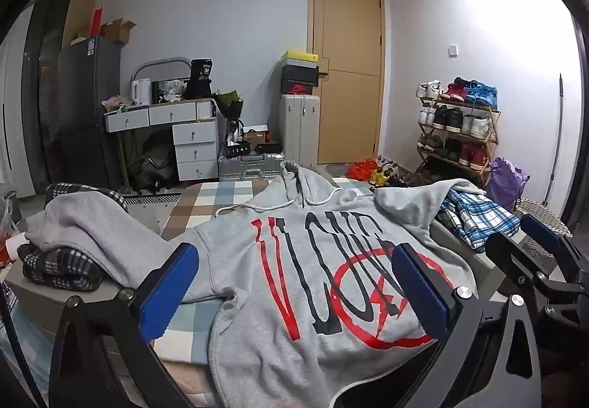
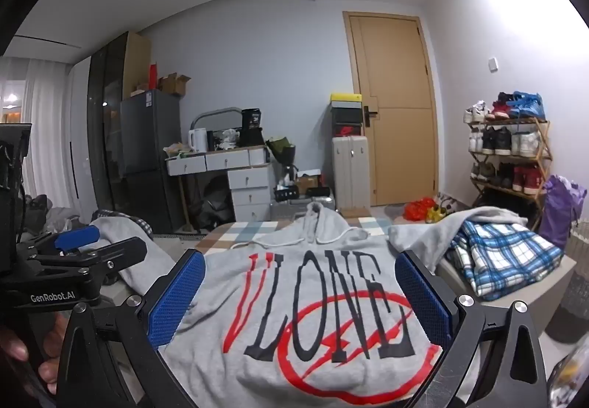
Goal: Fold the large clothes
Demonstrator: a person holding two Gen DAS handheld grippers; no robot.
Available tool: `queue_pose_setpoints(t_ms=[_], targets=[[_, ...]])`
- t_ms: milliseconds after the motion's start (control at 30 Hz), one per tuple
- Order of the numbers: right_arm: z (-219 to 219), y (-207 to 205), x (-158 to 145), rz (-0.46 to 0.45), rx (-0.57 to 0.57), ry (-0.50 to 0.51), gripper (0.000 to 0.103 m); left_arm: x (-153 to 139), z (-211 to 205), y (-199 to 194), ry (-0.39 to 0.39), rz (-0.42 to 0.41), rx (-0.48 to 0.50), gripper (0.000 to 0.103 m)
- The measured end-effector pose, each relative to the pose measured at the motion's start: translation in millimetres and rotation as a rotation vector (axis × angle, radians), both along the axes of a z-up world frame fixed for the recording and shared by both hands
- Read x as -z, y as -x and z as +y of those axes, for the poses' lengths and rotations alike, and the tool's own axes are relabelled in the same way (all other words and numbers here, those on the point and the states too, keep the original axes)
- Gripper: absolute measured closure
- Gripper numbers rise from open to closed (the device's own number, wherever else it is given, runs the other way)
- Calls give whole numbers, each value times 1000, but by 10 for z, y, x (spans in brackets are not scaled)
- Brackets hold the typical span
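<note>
The grey hoodie [image 1: 324, 283] is lying face up across the checked bed [image 1: 206, 198], its hood pointing at the far edge and its hem hanging over the near edge, right under both tools. It is looking like thick, soft fleece, rumpled rather than flat, with a white drawstring [image 1: 257, 207] curling at the neck and a bold red and black print on the chest. The left sleeve [image 1: 95, 224] is trailing over a dark plaid bundle [image 1: 59, 268] at the left edge; the right sleeve [image 2: 441, 227] is draping onto a blue plaid shirt [image 2: 504, 253] at the right edge. The left gripper [image 1: 294, 286] and the right gripper [image 2: 300, 297] are both hovering above the chest with fingers spread wide, gripping nothing. I am guessing the sleeves come first: each should be pinched near the cuff, lifted clear of the plaid piles so nothing drags along, and laid straight across the print, with the body smoothed before any bigger fold.
</note>
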State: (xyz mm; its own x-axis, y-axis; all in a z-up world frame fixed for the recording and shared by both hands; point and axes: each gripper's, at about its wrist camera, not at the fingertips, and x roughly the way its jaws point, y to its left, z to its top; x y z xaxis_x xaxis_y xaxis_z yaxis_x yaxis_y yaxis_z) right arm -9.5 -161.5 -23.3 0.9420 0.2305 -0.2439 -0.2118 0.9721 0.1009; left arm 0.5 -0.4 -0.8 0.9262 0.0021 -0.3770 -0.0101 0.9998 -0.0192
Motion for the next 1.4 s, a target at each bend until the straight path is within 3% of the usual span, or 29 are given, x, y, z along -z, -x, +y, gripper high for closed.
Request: queue_pose_setpoints(t_ms=[133, 300, 1400], targets=[[-19, -7, 10, 1, 7, -10, 0, 29, -102, -67, -13, 41, 20, 1], [-5, 16, -15, -7, 6, -11, 0, 6, -35, 36, 11, -2, 15, 1], [-27, 19, -33, -4, 5, -8, 0, -8, 63, 17, 7, 6, -1, 1]])
